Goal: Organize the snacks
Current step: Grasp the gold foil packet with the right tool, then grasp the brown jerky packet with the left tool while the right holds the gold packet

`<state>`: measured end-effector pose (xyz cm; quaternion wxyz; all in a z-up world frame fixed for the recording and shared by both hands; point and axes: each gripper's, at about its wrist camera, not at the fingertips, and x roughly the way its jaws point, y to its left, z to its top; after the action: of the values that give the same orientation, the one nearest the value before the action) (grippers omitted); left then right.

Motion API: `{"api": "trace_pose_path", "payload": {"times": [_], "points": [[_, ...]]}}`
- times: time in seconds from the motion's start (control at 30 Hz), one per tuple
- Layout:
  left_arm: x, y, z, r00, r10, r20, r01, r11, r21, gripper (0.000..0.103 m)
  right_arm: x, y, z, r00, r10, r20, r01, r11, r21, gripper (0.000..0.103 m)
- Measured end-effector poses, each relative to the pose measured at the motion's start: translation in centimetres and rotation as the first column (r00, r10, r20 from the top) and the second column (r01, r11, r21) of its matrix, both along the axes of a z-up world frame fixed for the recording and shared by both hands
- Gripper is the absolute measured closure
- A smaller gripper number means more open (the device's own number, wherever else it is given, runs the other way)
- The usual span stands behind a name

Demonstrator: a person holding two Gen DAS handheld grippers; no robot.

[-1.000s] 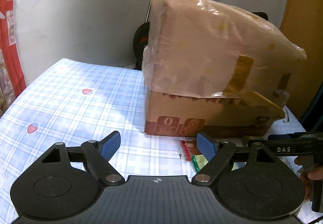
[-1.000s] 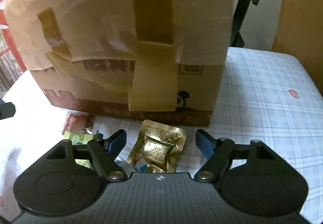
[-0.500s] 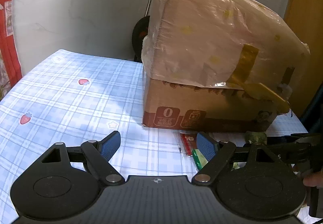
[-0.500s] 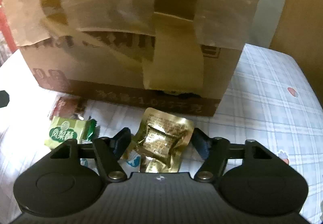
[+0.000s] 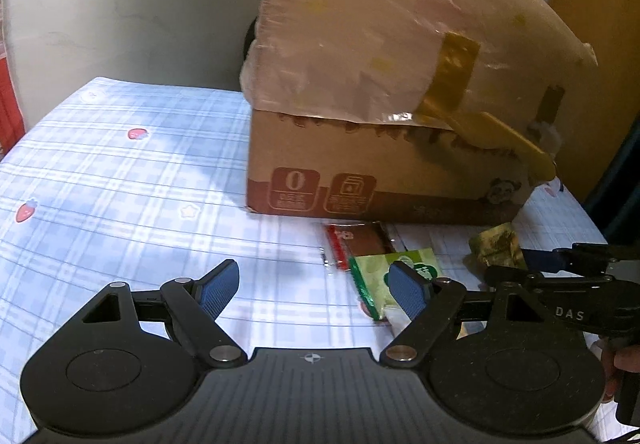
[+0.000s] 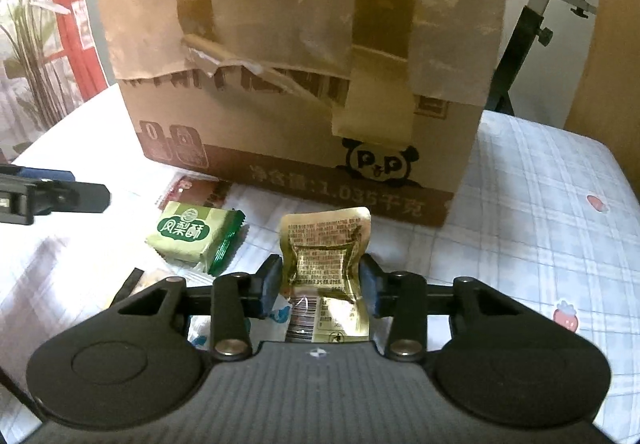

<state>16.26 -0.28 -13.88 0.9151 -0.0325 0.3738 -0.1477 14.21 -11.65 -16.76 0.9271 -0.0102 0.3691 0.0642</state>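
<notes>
Gripping is observed at the right gripper (image 6: 320, 282): its jaws have just been closing and both blue pads now press the sides of the gold foil snack packet (image 6: 326, 264), which stands between them with its upper edge curling toward the box. The packet's lower part, bearing a barcode, lies against the gripper body.

The left gripper (image 5: 314, 286) hangs with jaws spread wide and nothing between them, above bare checked tablecloth (image 5: 120, 179). Its right fingertip (image 5: 406, 286) overlaps the near corner of the green pineapple-cake packet (image 5: 394, 262) in the left wrist view; whether it touches cannot be told.

Just left of the gold packet in the right wrist view, the green packet lies flat on the cloth, apart from both tools. Behind it, a red-brown wrapper (image 6: 200, 191) lies close against the foot of the box.

Farther back stands a cardboard box (image 6: 300, 139), upright on the table, its top covered by a pale plastic sheet (image 5: 380, 23) held with strips of yellow-brown tape (image 6: 380, 43). A panda logo marks its lower front.

Beyond the box, a white wall panel is seen to the left and a black stand to the right.
</notes>
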Motion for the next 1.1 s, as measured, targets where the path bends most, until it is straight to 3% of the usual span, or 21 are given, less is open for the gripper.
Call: {"api": "trace_pose_path", "payload": {"times": [0.3,0.6,0.87,1.1], "points": [[0.7,-1.2,0.0,0.999,-0.008,-0.033,0.008,1.0,0.013,0.02,-2.1,-3.3,1.5,0.994,-0.074,0.08,0.062,0.988,0.145,0.06],[-0.9,-2.5,0.1,0.996,-0.074,-0.058,0.075,0.997,0.021,0.02,-4.3,-5.3,4.6,0.976,-0.126,0.178,0.077,0.963,0.259,0.06],[1.1,-2.8,0.3,0.999,-0.003,-0.033,0.005,0.998,0.06,0.022,-5.3,-4.7,4.1,0.98,-0.106,0.166,0.057,0.96,0.274,0.06],[4.8,-5.8,-0.4,0.999,-0.04,-0.028,0.043,0.992,0.12,0.022,-5.5,-5.2,3.4,0.98,-0.128,0.151,0.077,0.95,0.304,0.06]]}}
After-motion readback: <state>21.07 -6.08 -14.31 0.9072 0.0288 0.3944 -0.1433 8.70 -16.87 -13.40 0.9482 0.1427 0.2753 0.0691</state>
